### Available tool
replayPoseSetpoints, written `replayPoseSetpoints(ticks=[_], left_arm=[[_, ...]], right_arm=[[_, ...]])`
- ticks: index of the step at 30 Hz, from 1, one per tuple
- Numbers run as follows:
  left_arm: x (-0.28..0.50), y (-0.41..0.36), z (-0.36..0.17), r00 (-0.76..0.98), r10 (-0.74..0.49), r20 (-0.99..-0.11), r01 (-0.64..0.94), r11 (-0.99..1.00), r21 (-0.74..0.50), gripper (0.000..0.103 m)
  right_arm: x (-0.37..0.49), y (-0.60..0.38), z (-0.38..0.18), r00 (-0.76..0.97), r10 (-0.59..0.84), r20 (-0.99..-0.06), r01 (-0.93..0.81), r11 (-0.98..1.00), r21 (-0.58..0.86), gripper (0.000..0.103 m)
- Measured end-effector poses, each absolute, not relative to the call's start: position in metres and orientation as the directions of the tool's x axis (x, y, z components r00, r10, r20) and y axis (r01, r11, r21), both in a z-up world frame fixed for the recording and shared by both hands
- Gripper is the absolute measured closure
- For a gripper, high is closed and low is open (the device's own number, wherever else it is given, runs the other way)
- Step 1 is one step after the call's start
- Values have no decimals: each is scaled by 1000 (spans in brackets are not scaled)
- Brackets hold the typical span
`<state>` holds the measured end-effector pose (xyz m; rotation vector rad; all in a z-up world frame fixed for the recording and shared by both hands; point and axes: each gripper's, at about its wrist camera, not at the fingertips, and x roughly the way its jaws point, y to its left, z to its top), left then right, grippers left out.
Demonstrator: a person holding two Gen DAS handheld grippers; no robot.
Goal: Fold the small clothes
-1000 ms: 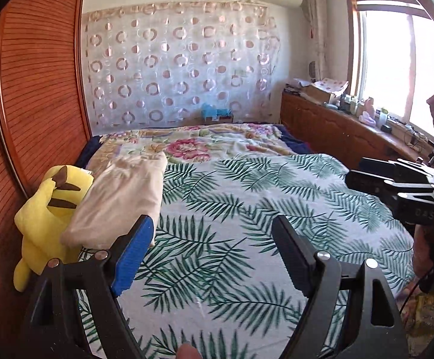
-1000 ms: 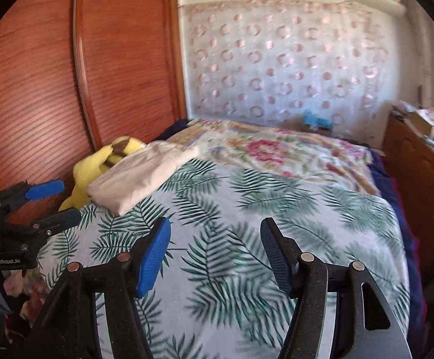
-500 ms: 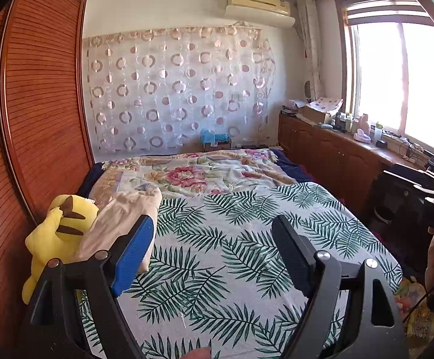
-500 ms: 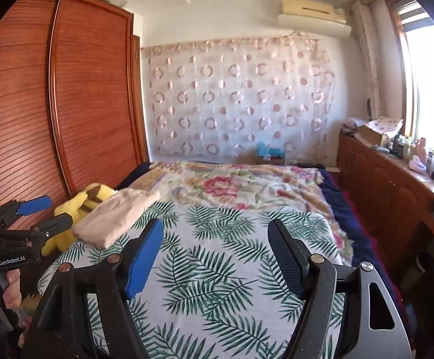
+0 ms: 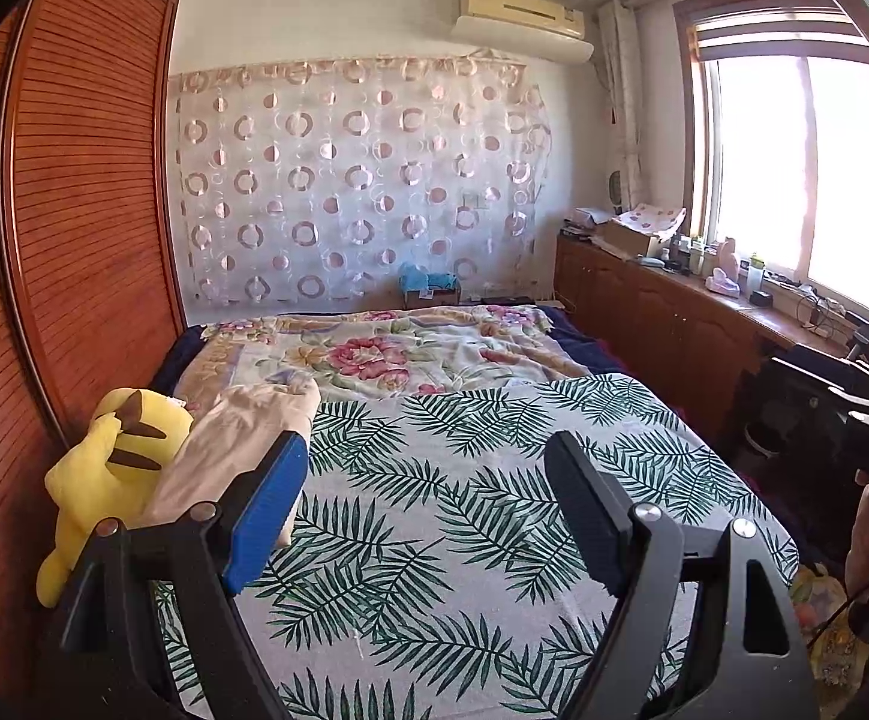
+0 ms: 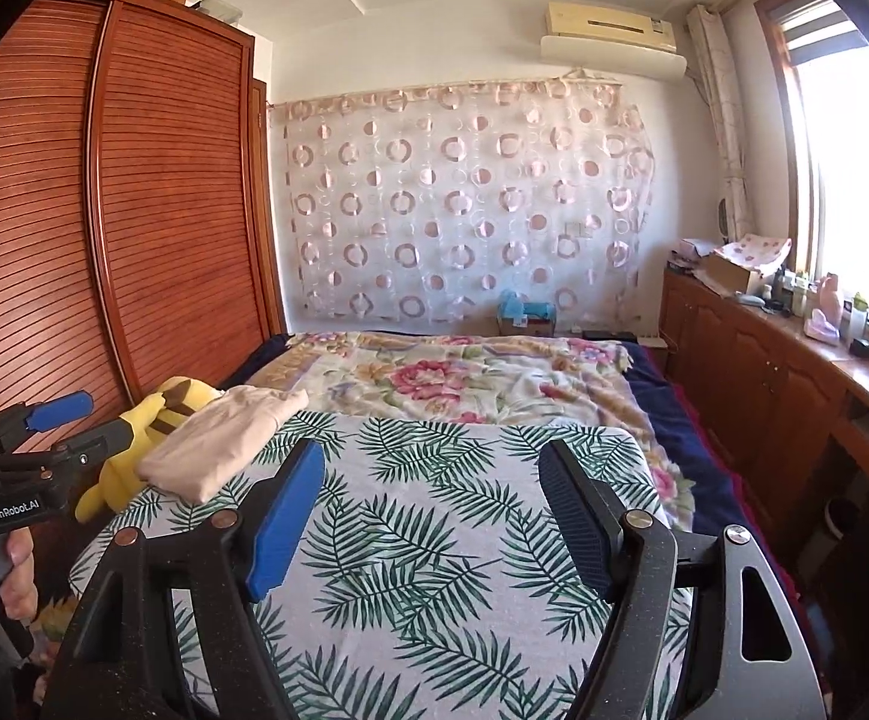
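A folded beige garment (image 5: 236,450) (image 6: 224,444) lies at the left edge of the bed, on the palm-leaf cover (image 5: 470,480) (image 6: 434,546), leaning against a yellow plush toy (image 5: 110,468) (image 6: 152,420). My left gripper (image 5: 428,498) hovers open over the near part of the bed, its blue pad just in front of the garment and apart from it. My right gripper (image 6: 431,510) is open too, with only the cover behind its jaws. Each gripper shows at the edge of the other's view: the left gripper (image 6: 111,413) and the right gripper (image 5: 818,387).
A red-brown slatted wardrobe (image 5: 74,240) (image 6: 164,228) runs along the bed's left side. A floral blanket (image 5: 386,354) covers the far half. A wooden cabinet (image 6: 782,384) with clutter stands under the window on the right. A hand (image 6: 8,570) holds the left gripper's handle.
Both cameras have pulled back and tilted up, so more wall and ceiling show. The right gripper's jaws have widened. The folded garment and the plush toy stay in place.
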<state>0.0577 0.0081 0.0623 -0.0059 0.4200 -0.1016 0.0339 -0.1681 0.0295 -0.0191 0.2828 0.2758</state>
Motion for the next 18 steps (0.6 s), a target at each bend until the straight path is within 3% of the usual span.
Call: replayPoseSetpoints(ticks=[18], left_arm=[[58,9,62,908,-98,-406,97,995,-24,21]], right_arm=[[40,-175,34,924,262,-279,-269,963,15,27]])
